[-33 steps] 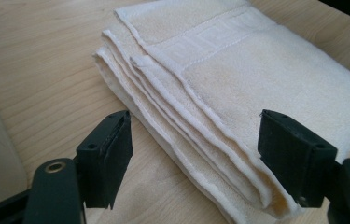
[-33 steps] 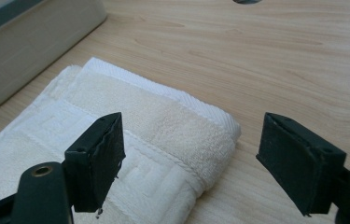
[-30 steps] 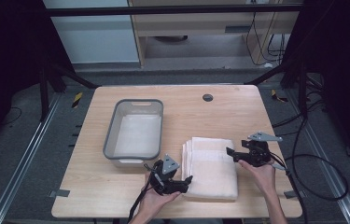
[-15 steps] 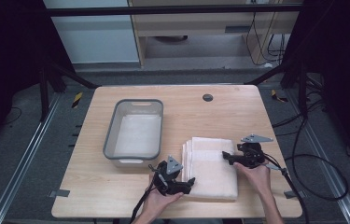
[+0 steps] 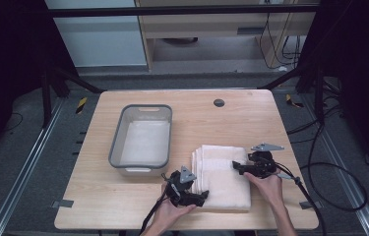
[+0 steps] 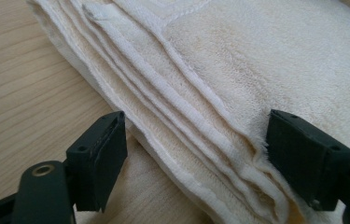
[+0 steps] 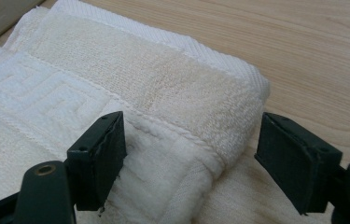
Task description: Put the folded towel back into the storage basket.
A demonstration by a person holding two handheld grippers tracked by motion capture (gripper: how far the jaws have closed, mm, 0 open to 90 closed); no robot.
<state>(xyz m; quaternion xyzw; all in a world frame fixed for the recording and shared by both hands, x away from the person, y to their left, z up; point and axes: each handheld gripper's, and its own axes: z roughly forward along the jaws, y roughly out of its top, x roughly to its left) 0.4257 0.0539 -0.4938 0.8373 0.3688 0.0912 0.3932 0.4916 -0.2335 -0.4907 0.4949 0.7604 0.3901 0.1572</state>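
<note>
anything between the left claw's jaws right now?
Yes: the layered edge of the folded towel sits between the open left claw jaws, seen in the left gripper view.

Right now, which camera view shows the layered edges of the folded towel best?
The left gripper view: the towel shows its stacked hems up close between the open jaws. The right gripper view shows a folded corner with a woven pattern. The high view shows the whole towel, small.

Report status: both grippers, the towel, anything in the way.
Left gripper open, jaws astride towel's layered edge. Right gripper open, astride a towel corner. Towel folded, flat on table. Grey bin stands apart to the left; nothing in the way.
</note>
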